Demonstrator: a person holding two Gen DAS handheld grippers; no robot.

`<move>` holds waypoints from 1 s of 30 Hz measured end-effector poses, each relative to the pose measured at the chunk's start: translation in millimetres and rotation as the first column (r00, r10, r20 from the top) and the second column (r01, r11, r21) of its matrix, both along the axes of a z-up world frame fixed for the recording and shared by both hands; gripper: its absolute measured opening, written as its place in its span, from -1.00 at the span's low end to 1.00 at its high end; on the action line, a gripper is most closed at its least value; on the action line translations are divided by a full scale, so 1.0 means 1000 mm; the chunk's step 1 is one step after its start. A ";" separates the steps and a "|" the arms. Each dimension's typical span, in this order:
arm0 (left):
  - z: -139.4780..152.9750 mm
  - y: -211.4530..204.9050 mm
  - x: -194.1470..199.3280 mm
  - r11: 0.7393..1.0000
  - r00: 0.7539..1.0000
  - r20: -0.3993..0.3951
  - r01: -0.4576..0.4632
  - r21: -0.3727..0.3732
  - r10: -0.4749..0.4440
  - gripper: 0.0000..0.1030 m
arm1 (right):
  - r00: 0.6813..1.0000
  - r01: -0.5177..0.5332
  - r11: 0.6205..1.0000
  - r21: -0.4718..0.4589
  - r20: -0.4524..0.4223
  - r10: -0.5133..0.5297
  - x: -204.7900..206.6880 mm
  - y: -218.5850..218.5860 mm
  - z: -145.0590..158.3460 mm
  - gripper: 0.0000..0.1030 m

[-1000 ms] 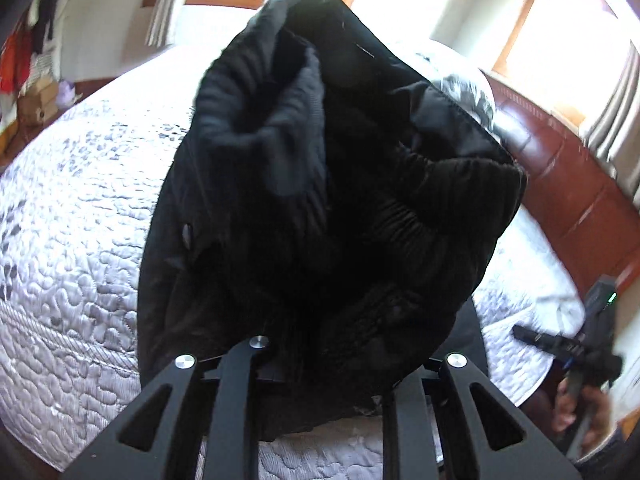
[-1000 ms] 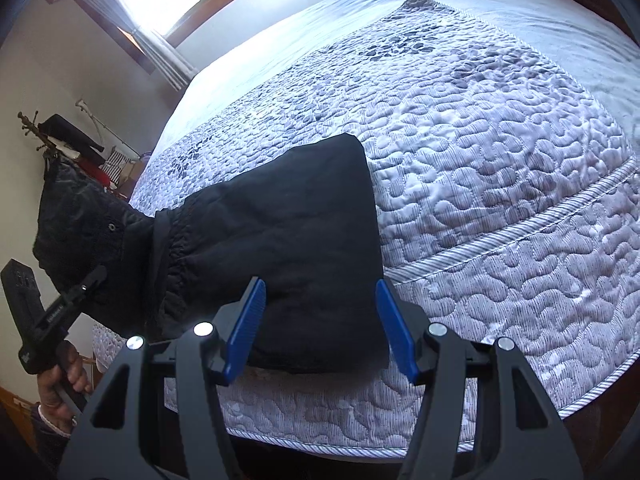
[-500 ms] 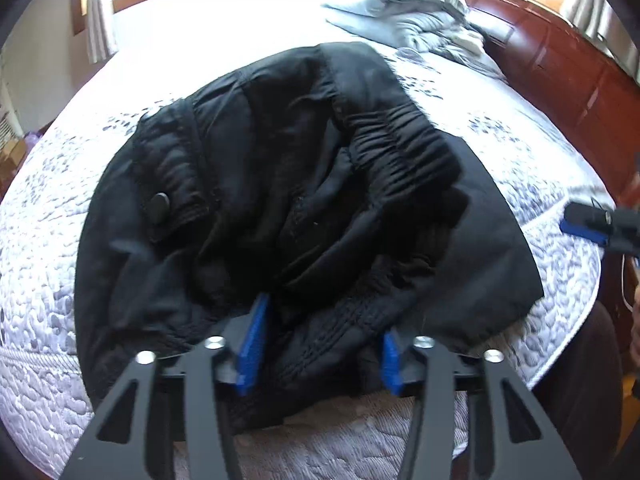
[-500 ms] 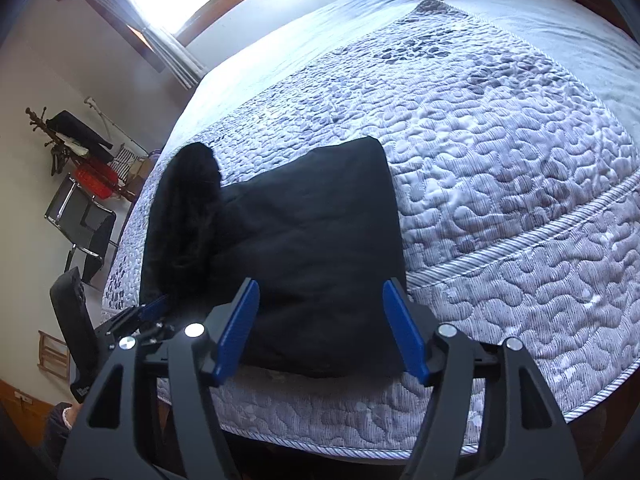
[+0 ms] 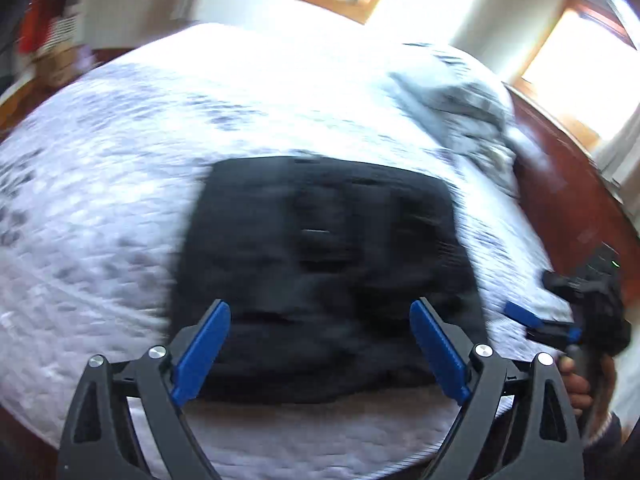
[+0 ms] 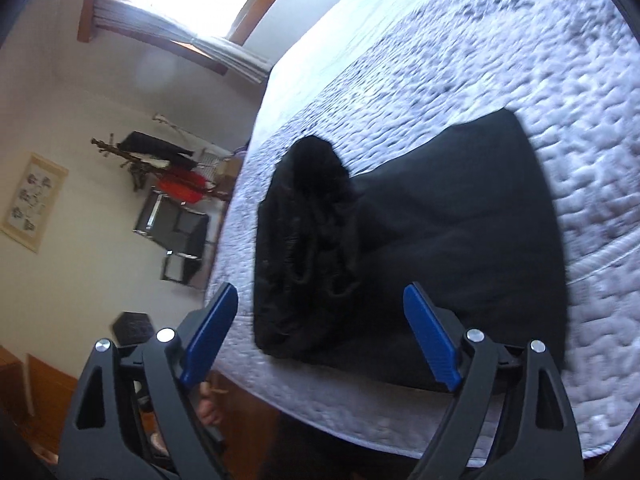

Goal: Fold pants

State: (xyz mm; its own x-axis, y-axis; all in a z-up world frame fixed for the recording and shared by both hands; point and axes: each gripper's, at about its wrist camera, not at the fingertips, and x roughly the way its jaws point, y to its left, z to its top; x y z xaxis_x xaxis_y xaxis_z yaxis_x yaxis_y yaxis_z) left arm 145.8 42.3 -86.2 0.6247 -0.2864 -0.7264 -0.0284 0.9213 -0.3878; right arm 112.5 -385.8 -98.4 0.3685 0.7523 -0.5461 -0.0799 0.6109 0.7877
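The black pants (image 5: 324, 268) lie folded in a compact rectangle on the quilted bed (image 5: 100, 200) near its front edge. In the right wrist view the pants (image 6: 420, 240) show a bunched waistband part piled on their left side. My left gripper (image 5: 320, 352) is open and empty, held just short of the pants' near edge. My right gripper (image 6: 320, 344) is open and empty, also held back above the bed's edge. The right gripper also shows at the right of the left wrist view (image 5: 560, 320), in a hand.
A crumpled grey blanket (image 5: 460, 112) lies at the far right of the bed. A dark wooden bed frame (image 5: 568, 184) runs along the right. A coat rack with clothes (image 6: 160, 168) and a chair (image 6: 176, 232) stand by the wall left of the bed.
My left gripper carried the waistband end over, laid it on the pants, opened and pulled back. The right gripper drew back and swung left. The views are motion-blurred now.
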 end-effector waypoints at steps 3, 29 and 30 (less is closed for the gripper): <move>-0.019 0.029 -0.002 0.997 0.995 -0.070 -0.075 0.037 0.077 0.79 | 0.999 -0.031 0.999 0.030 -0.042 0.032 0.012 0.017 -0.010 0.67; -0.070 0.049 -0.012 0.977 0.957 -0.251 -0.179 -0.117 0.145 0.87 | 0.971 -0.065 0.985 0.161 -0.216 0.100 0.072 0.076 -0.059 0.32; -0.070 0.049 -0.012 0.977 0.957 -0.252 -0.179 -0.115 0.146 0.87 | 0.971 -0.064 0.985 0.158 -0.217 0.097 0.073 0.076 -0.059 0.24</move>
